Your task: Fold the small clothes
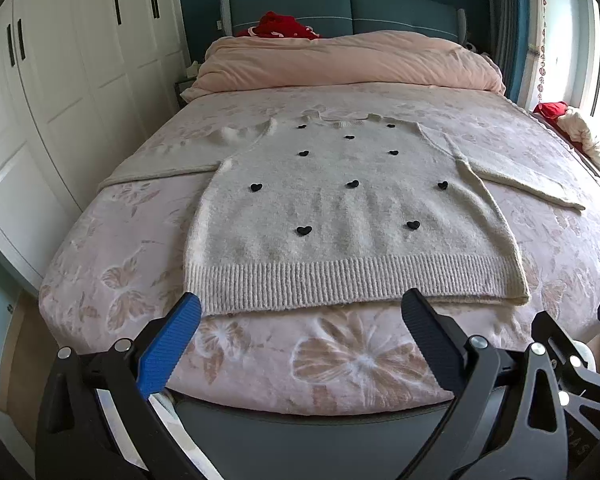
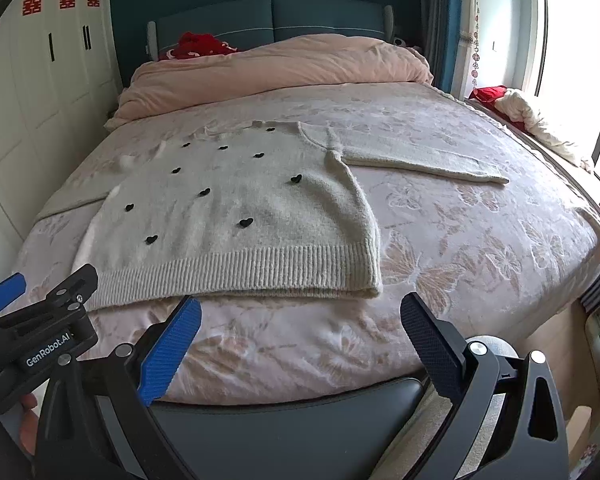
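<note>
Lying flat on a floral-covered bed: a cream knit sweater with black hearts.
Both the left hand-held gripper and right hand-held gripper hover open, empty, near its ribbed hem; the left one reads "GenRobot.AI".

Cream sweater with black hearts, pink floral bedspread, teal headboard

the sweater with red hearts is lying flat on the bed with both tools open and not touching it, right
Not quite: the hearts are black, as the left wrist view shows. The rest holds: the sweater lies flat on the bed, and the left tool and right tool are open, clear of it.
</note>
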A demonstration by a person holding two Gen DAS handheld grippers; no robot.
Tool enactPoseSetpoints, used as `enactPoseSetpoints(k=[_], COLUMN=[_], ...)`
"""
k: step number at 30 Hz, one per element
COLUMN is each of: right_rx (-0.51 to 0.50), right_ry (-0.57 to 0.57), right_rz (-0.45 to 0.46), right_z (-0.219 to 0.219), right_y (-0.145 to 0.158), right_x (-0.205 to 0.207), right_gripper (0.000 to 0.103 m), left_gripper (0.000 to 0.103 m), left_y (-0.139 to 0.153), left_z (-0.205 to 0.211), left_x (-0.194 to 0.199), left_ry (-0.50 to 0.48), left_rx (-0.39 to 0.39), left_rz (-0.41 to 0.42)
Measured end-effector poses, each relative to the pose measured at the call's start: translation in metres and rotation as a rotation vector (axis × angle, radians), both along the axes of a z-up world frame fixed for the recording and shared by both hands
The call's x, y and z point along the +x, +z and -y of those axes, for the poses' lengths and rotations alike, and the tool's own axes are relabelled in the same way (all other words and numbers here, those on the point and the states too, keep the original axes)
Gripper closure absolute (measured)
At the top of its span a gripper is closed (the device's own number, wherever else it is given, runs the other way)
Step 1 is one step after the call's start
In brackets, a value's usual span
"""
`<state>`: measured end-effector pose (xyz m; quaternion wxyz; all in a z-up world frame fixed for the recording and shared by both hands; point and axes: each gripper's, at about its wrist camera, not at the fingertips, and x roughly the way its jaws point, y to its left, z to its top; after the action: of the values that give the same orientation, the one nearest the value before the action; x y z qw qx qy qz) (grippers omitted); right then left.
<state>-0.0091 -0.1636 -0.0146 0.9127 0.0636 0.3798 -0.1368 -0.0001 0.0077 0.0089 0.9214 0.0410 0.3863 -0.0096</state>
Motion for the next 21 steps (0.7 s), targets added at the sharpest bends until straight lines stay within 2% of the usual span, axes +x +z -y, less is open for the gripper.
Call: enactPoseSetpoints(k=[21], right_rx=[0.0], right_ry=[0.017], right_rz=[-0.001], right_z=[-0.0009], right_y=[-0.0005], right_x=[0.0014], right_gripper=[0.005], left_gripper=[0.005], left_y=[0.0003], left_z=[0.0003], left_x=[-0.0002], left_ry=[0.004], left_rx=[0.008], left_rz=[0.003])
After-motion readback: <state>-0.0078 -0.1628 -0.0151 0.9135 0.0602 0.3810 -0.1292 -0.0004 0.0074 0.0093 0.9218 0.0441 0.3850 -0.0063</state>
